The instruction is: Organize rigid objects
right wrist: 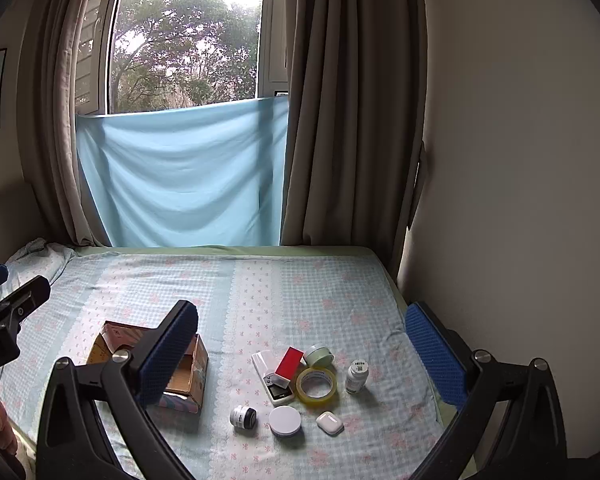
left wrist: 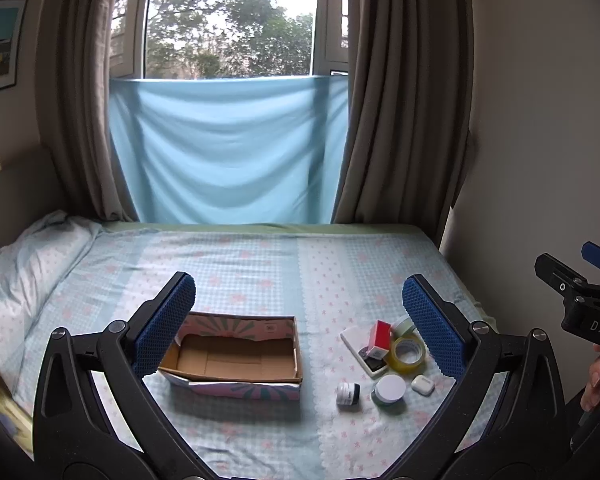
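An open, empty cardboard box (left wrist: 236, 360) (right wrist: 188, 376) lies on the bed. To its right sits a cluster of small items: a red box (left wrist: 382, 338) (right wrist: 289, 364), a yellow tape roll (left wrist: 406, 354) (right wrist: 317, 386), a white flat case (right wrist: 270, 380), a green-lidded jar (right wrist: 318, 355), a white-lidded jar (left wrist: 389, 389) (right wrist: 285, 421), a small dark jar (left wrist: 348, 396) (right wrist: 243, 418), a white earbud case (left wrist: 423, 384) (right wrist: 329, 423) and a white bottle (right wrist: 357, 376). My left gripper (left wrist: 300, 320) is open and empty above the bed. My right gripper (right wrist: 300, 344) is open and empty too.
The bed (left wrist: 260, 264) has a checked floral sheet, with a pillow (left wrist: 28, 264) at the left. Brown curtains and a blue cloth (left wrist: 228, 148) hang behind it. A wall (right wrist: 520, 160) borders the bed's right edge. The right gripper's body (left wrist: 588, 304) shows at the left view's right edge.
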A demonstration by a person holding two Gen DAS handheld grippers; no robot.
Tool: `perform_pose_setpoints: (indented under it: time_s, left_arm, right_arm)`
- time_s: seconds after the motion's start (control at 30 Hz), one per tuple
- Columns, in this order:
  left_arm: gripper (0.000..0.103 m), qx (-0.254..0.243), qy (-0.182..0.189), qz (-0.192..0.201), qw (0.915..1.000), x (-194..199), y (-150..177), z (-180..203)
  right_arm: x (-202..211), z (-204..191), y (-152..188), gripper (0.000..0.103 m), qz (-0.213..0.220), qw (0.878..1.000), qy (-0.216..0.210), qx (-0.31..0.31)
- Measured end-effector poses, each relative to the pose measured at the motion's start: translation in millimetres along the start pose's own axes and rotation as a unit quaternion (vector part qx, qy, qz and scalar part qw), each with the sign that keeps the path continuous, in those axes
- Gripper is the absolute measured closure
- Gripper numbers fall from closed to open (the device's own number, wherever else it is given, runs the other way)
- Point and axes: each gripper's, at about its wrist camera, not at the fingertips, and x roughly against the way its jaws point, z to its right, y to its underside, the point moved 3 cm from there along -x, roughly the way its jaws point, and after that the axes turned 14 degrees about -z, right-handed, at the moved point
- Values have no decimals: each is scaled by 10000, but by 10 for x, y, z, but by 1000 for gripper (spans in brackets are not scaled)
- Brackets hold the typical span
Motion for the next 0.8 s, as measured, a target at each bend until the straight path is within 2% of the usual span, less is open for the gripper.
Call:
perform_pose_setpoints:
  time_s: [0.3,0.63,0.8]
  left_arm:
    - [0,-39,144,83,9999,38,22,-11]
    - [0,-184,75,131,9997,55,41,45]
    - [0,-223,218,73,9995,41,46,41]
  right_arm:
    - [1,-16,-7,0,-22,10000,-42,15]
    - [9,-16,-6,0,10,10000,-64,11]
    - [14,2,-1,0,23,10000,-49,6]
